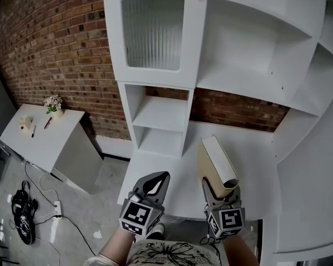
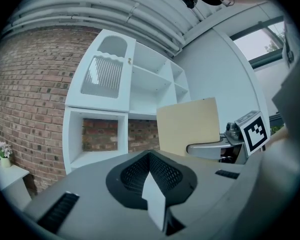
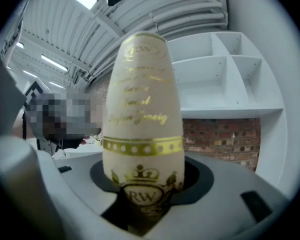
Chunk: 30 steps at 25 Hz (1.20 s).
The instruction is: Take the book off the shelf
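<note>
A cream book (image 1: 216,162) with gold lettering on its spine (image 3: 142,119) stands upright over the white desk top (image 1: 172,173), and my right gripper (image 1: 221,192) is shut on its lower end. In the right gripper view the spine fills the gap between the jaws. The left gripper view shows the book's plain cover (image 2: 188,126) to the right, with a finger of the right gripper (image 2: 205,146) across it. My left gripper (image 1: 154,186) hovers beside it at the desk's front edge, shut with nothing in it (image 2: 152,184). The shelves (image 1: 255,43) above hold nothing.
The white shelf unit has a ribbed-glass door (image 1: 154,32) at upper left and open cubbies (image 1: 161,115) below it. A brick wall (image 1: 50,43) stands behind. A small white side table (image 1: 41,134) with a flower pot (image 1: 54,105) stands at left, with cables (image 1: 22,209) on the floor.
</note>
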Tool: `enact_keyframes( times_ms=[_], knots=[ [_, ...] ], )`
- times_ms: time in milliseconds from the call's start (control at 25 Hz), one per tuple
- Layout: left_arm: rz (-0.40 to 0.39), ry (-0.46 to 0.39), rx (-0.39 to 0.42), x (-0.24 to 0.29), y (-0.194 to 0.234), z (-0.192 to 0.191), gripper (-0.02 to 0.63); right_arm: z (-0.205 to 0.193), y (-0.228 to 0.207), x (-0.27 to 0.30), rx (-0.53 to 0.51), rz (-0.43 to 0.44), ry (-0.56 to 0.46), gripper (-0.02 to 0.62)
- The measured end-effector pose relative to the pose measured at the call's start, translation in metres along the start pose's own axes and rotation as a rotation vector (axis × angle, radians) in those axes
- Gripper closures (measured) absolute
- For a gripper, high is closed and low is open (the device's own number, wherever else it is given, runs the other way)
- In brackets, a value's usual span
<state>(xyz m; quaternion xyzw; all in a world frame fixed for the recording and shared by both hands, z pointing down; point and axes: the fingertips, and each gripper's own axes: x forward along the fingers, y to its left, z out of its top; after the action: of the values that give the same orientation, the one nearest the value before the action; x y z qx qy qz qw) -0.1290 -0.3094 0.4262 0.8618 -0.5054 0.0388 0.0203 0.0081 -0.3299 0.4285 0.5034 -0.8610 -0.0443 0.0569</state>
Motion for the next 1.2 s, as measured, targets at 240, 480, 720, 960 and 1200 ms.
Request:
enact_keyframes(
  times_ms=[240,480,720,960,1200],
  knots=[
    [-0.004,-0.030,0.018,0.008,0.005,0.009,0.592,0.000,0.007,0.008,0.022,0.018,-0.002,0.360],
    [-0.020,-0.011,0.003,0.016,0.004,0.001,0.592,-0.006,0.002,0.013,0.058,0.007,0.006,0.360],
    [-0.015,-0.028,-0.006,0.021,0.010,0.001,0.592,-0.002,-0.003,0.019,0.073,-0.002,-0.001,0.360],
    [-0.006,-0.029,-0.015,0.025,0.017,0.001,0.592,0.002,-0.002,0.024,0.078,0.007,-0.004,0.360],
    [-0.011,0.017,-0.030,0.026,0.017,-0.004,0.592,0.004,-0.003,0.027,0.083,0.008,0.001,0.360]
  ],
)
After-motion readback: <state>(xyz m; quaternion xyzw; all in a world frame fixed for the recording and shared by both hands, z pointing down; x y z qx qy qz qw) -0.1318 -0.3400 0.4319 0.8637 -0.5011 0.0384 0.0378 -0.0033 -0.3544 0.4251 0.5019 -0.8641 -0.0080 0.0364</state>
